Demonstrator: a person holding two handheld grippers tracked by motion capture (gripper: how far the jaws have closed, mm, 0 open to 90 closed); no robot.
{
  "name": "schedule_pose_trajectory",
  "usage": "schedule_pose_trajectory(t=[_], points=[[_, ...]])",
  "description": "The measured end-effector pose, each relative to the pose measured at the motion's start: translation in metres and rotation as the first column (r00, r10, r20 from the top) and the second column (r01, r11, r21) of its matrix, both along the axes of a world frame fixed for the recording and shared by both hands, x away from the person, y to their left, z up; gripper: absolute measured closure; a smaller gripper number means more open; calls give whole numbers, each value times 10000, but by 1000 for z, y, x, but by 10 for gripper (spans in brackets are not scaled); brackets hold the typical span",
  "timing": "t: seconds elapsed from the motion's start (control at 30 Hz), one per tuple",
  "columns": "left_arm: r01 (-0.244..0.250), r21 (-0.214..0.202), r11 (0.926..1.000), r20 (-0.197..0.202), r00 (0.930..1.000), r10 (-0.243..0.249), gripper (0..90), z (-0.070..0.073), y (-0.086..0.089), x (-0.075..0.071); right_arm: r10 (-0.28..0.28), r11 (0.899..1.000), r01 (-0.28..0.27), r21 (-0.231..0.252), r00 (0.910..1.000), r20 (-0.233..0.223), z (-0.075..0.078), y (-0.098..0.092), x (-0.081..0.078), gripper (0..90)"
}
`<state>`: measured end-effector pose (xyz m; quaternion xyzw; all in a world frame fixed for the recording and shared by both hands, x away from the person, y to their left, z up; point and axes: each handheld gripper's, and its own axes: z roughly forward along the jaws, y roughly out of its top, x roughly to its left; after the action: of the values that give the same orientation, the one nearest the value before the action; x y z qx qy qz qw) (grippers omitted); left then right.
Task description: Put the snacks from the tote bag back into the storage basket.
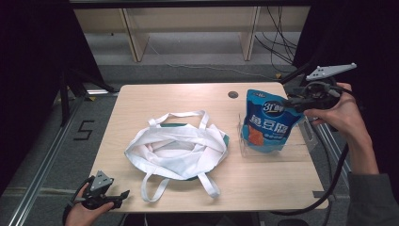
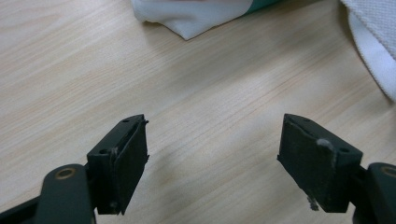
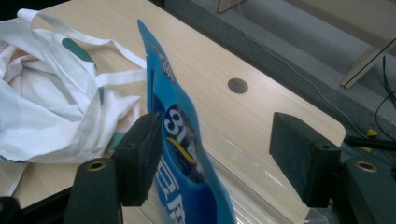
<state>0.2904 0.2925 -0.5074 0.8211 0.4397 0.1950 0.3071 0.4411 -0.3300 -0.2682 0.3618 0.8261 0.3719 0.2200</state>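
A blue pouch [image 1: 269,123] stands upright in a clear tray [image 1: 308,139] at about 3 o'clock on the table [image 1: 197,96]. The right gripper [image 1: 291,102] sits at the pouch's top right corner, its jaws wide apart; in the right gripper view the pouch [image 3: 187,154] stands between them, close against one pad, unclamped. A white bag [image 1: 176,148] lies crumpled at the table's centre. The left gripper [image 1: 123,195] rests at 7 o'clock, by the table's near edge, jaws wide open and holding nothing.
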Motion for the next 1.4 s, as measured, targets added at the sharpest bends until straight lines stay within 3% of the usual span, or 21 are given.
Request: schedule_pose_trajectory(t=[0.07,0.1,0.13,0.23,0.27,0.3,0.47,0.5,0.53,0.6,0.77,0.9,0.97,1.07,1.1,1.23,1.33,1.4], points=[[-171,-34,9998,132,9998,172,231,-1,-1,1,-111,9999,111,-2,9999,129,-2,-5,-6,355],[111,-16,9999,-110,9999,-111,231,1,1,0,-147,9999,145,86,9996,246,-4,-7,-8,354],[120,-14,9999,-119,9999,-120,231,1,1,0,-165,9998,164,137,9998,80,-5,-10,-11,354],[74,76,9999,-15,10000,-74,231,1,0,0,-227,9994,221,264,9995,226,-8,-15,-14,351],[-141,33,9999,102,9998,141,231,-1,-1,0,-303,9988,294,382,9993,236,-12,-19,-18,348],[-144,18,9999,90,9999,144,231,-1,0,0,-266,9989,263,386,9996,79,-13,-22,-19,348],[-164,-81,9998,115,9998,165,231,-1,-1,0,-410,9982,403,450,9990,153,-22,-28,-26,346],[190,105,9998,-89,9998,-189,231,2,1,0,-419,9980,419,480,9991,-13,-25,-31,-31,345],[233,125,9997,-39,9997,-232,231,1,1,0,-354,9983,353,458,9994,16,-27,-33,-32,344],[209,123,9997,-48,9998,-208,231,2,1,0,-398,9976,391,575,9992,102,-33,-34,-35,344],[207,123,9997,-76,9998,-206,230,1,1,0,-445,9970,454,624,9989,-168,-48,-36,-41,345],[224,129,9997,-62,9997,-223,230,1,1,0,-477,9978,492,450,9983,-321,-57,-37,-45,350],[138,-8,9999,-114,9998,-138,230,0,1,0,-479,9978,497,447,9981,-389,-66,-39,-49,386],[197,124,9997,-86,9998,-196,229,1,1,0,-476,9980,503,392,9966,-675,-75,-40,-52,452],[190,113,9998,-86,9998,-189,230,1,1,0,-525,9972,555,506,9968,-599,-79,-39,-52,498],[119,10,9999,-149,9998,-119,230,1,1,0,-271,9992,299,257,9941,-1047,-90,-38,-54,681],[223,145,9996,-77,9997,-222,230,1,1,0,-95,9999,103,82,9954,-952,-100,-34,-53,830],[186,97,9998,-73,9998,-185,230,1,1,0,8,9999,-23,-160,9956,-933,-104,-32,-52,880]])
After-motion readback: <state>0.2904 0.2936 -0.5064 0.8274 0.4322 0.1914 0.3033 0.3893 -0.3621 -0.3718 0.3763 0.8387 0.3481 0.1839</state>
